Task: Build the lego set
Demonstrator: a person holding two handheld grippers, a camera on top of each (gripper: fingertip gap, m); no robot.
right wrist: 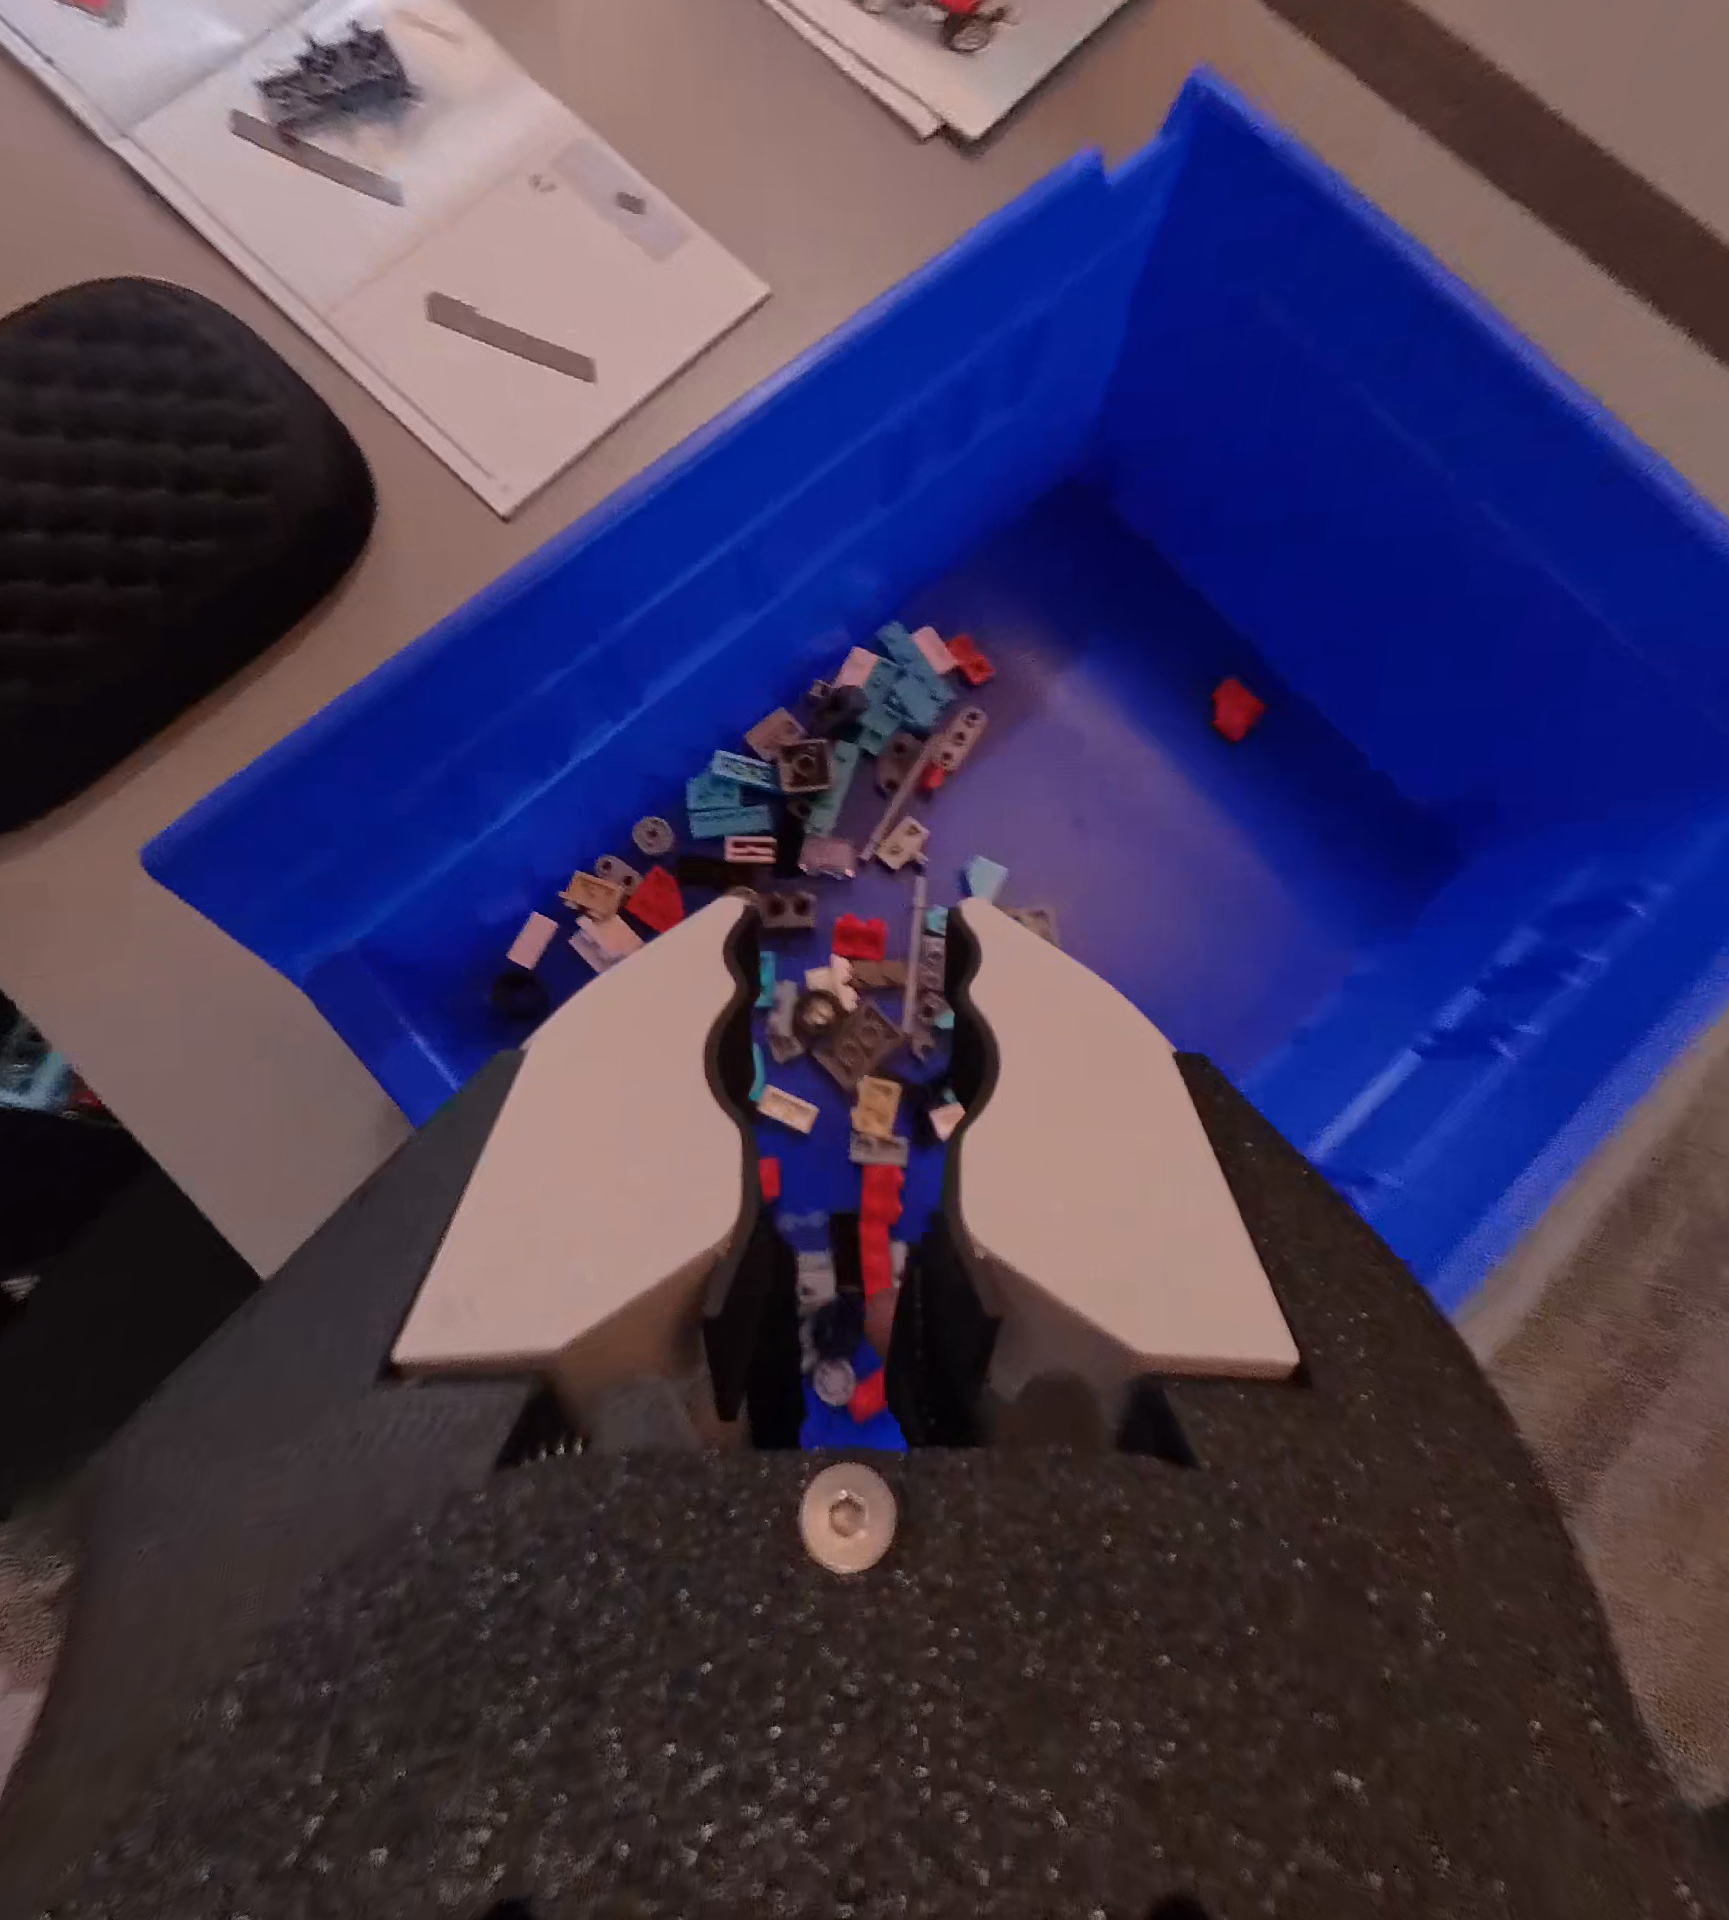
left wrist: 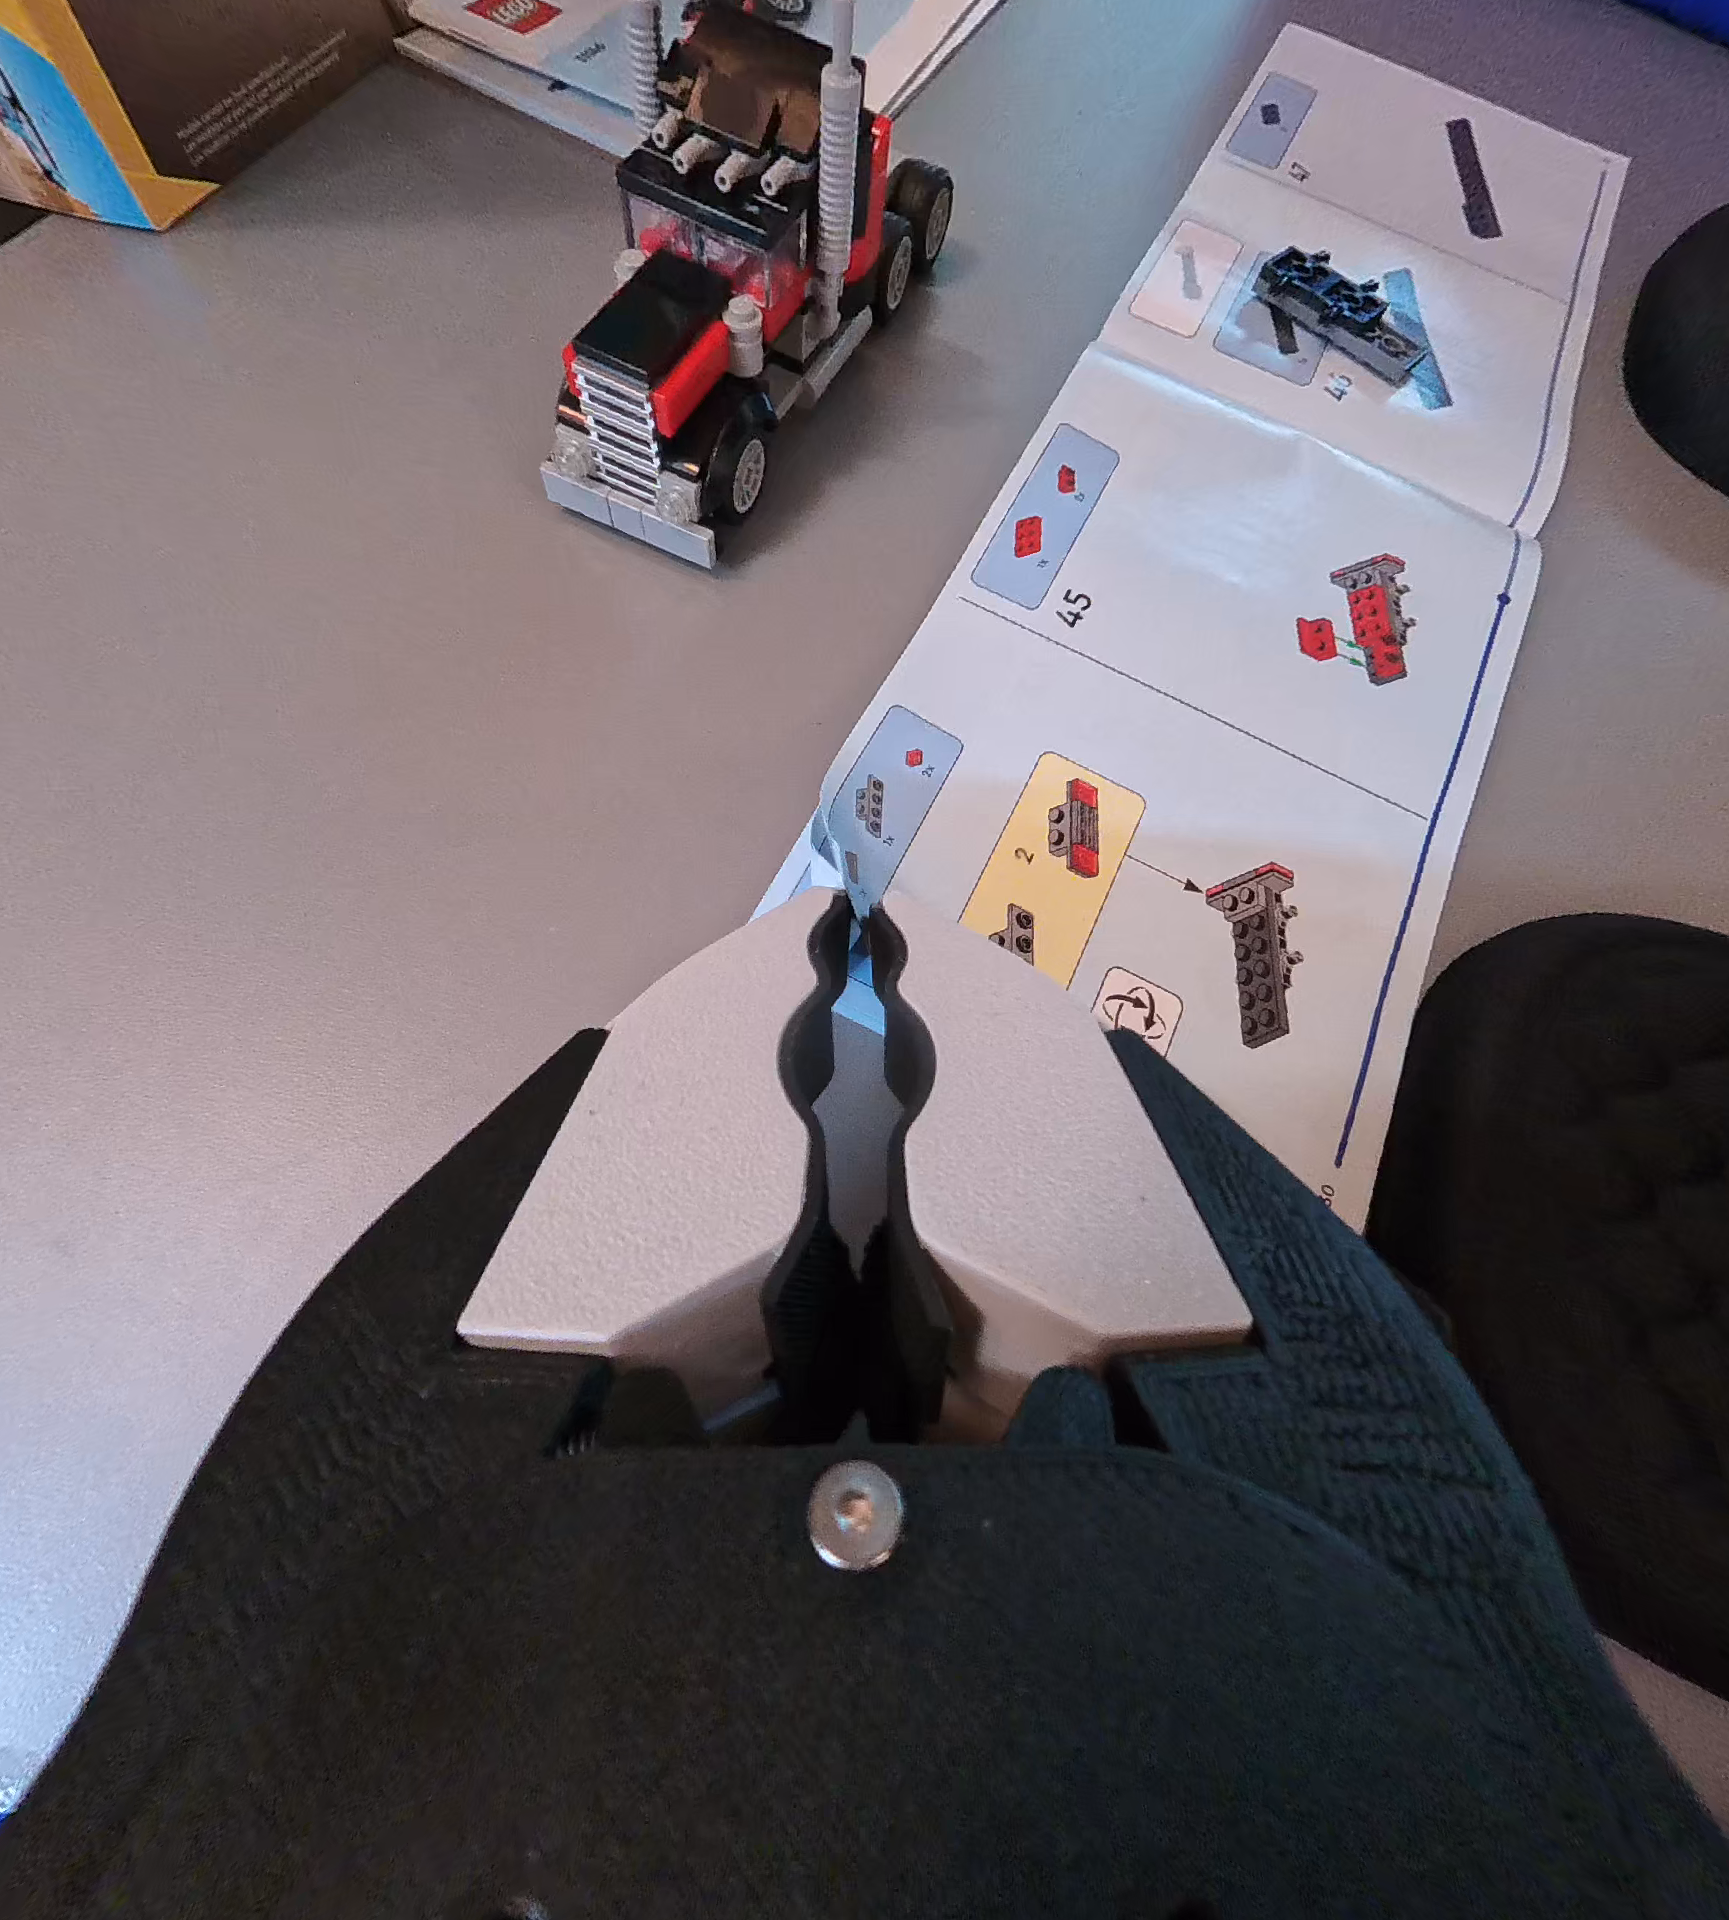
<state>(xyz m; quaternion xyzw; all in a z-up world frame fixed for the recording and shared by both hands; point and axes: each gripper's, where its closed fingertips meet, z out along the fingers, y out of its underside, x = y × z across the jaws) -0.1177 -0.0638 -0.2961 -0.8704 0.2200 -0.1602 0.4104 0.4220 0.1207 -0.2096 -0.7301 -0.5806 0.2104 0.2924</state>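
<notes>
A: Your left gripper (left wrist: pixel 860 914) is clenched on the near corner of the booklet (left wrist: pixel 1255 665), and the page is crumpled there. Pull sideways and you may tear it, or drag the whole booklet across the worktop (left wrist: pixel 268 779).

B: And the right one?

A: Your right gripper (right wrist: pixel 852 914) is released, jaws apart, hanging over the blue bin (right wrist: pixel 1462 468) with nothing in it. The loose bricks (right wrist: pixel 818 790) lie heaped at the near-left of the bin floor, one red brick (right wrist: pixel 1236 709) well apart from them. The view is blurred, so picking one small piece from that pile is risky: the wide tips could close on two at once or push the heap aside.

B: Where's the truck?

A: The truck (left wrist: pixel 735 312) stands on its wheels on the worktop, left of the booklet and apart from it. Its long axis runs from near-left to far-right in the left wrist view, with the grey grille and bumper pointing back toward your left gripper and the rear wheels toward the far booklets (left wrist: pixel 569 42). A swinging page could clip its front corner or knock the upright exhaust stacks.
</notes>
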